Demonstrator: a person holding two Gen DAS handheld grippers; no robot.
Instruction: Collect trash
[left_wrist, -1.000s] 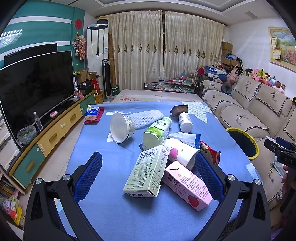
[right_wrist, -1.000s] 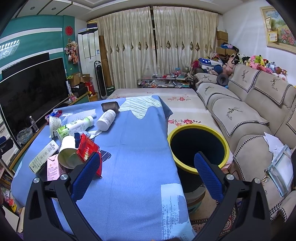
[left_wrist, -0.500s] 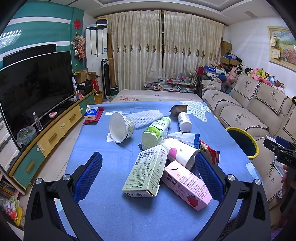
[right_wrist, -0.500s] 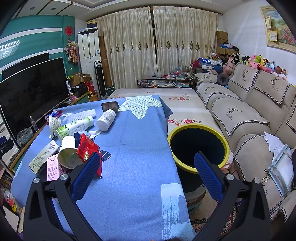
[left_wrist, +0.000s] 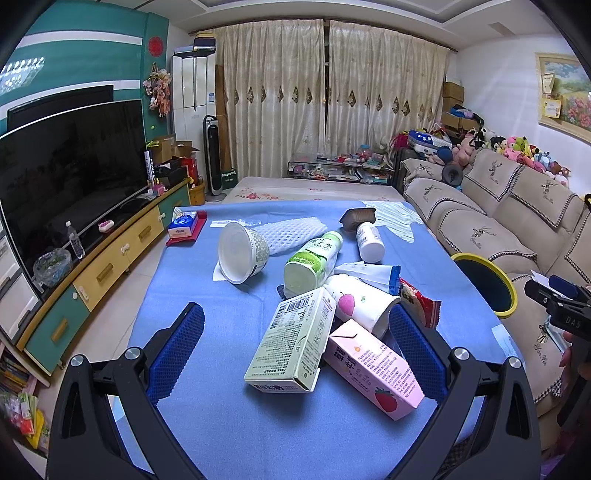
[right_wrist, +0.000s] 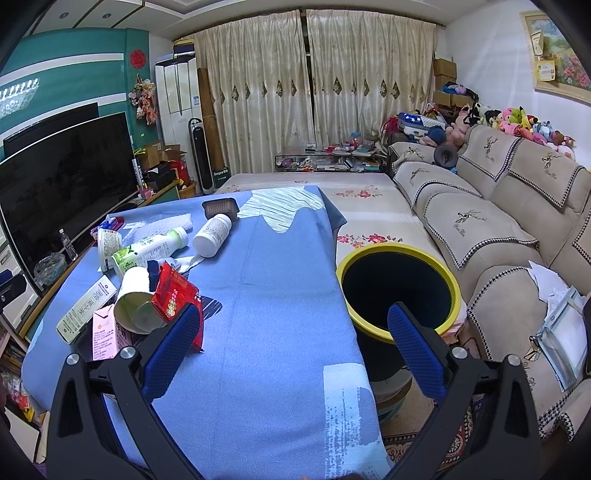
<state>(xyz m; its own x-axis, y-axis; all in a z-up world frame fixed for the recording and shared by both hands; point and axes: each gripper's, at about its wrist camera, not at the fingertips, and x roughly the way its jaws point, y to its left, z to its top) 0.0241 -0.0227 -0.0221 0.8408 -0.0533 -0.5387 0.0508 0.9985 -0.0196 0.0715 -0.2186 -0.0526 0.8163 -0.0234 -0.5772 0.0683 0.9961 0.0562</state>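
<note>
Both grippers spread, holding nothing: left gripper (left_wrist: 295, 347) over the trash pile near the table's (left_wrist: 229, 435) near edge, right gripper (right_wrist: 293, 347) at its right edge. Yellow-rimmed bin (right_wrist: 399, 291) beside that edge, interior dark, contents not visible. Green carton (left_wrist: 295, 347) lies flat, long axis toward far edge, leaning on pink carton (left_wrist: 373, 369). Green bottle (left_wrist: 312, 258) on its side, cap toward the far edge.

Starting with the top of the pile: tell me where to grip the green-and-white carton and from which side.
Probably best: close the left gripper across the narrow width of the green-and-white carton, near its low end, coming from above and the near side. It lies tilted, its far end propped on the paper cup and one long edge over the pink strawberry carton, so both long sides look exposed.
</note>
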